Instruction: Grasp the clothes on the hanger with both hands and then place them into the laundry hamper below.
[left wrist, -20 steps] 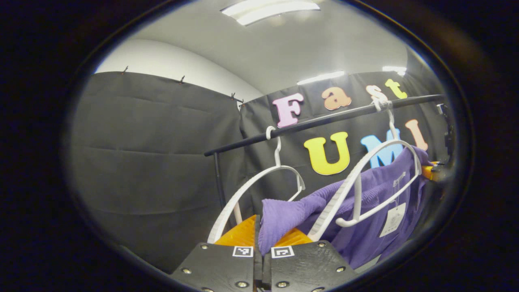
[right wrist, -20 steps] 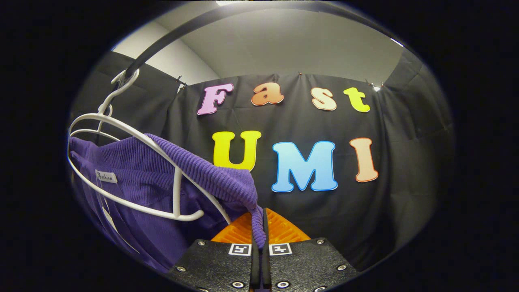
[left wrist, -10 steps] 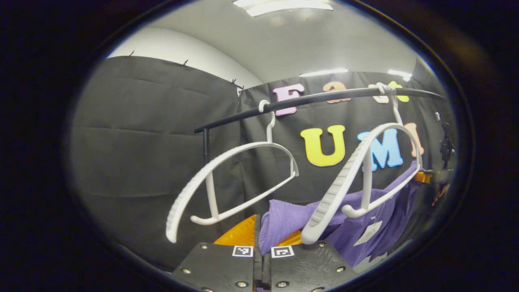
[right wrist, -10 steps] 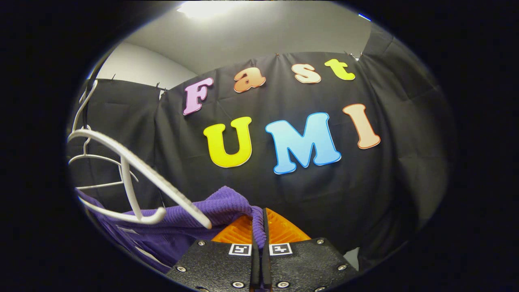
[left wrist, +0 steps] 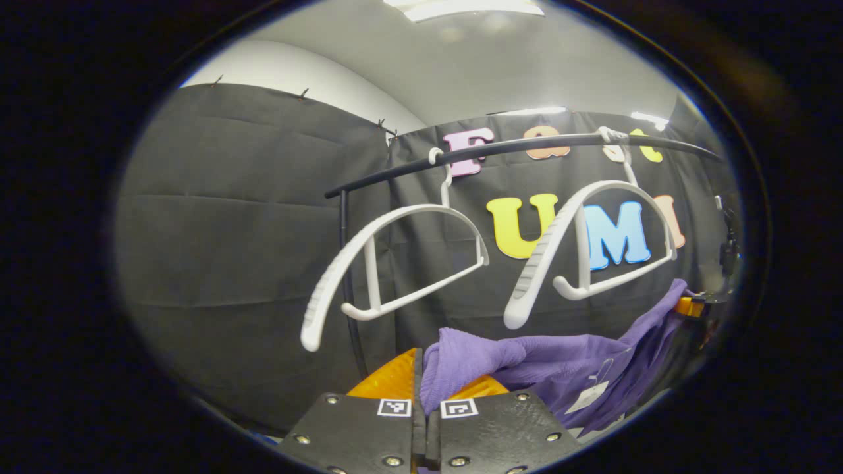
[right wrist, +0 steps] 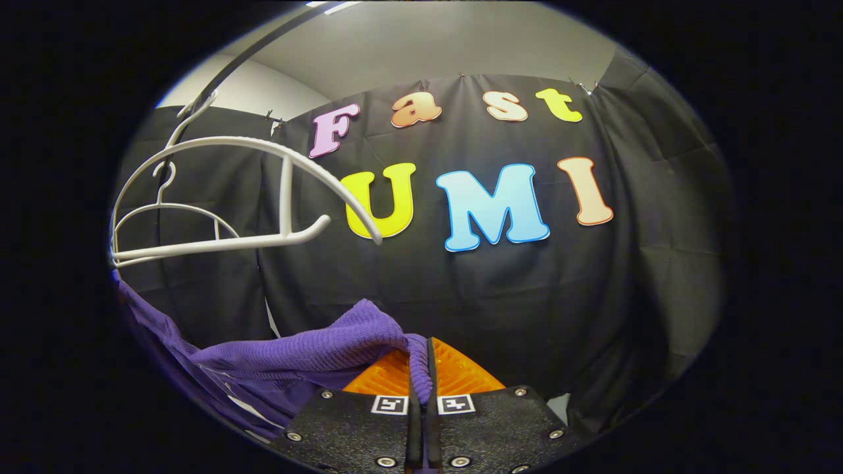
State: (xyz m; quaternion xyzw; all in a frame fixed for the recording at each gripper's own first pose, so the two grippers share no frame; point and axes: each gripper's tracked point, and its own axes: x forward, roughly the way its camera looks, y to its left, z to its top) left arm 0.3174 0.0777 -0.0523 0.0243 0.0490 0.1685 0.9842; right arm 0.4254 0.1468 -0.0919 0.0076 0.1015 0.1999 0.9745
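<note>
Purple garment (left wrist: 566, 362) now off hanger (left wrist: 593, 243); both tools clamped on it; tag unreadable.

purple garment (left wrist: 560, 368): lower part cut off by left gripper view's edge | garment tag (left wrist: 588, 397): print too small to tell | far gripper (left wrist: 691, 307): mostly cut off at the edge

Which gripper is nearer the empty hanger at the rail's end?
Left. The left gripper sits just below and beside the empty hanger; the right gripper sees it beyond the other hanger.
</note>
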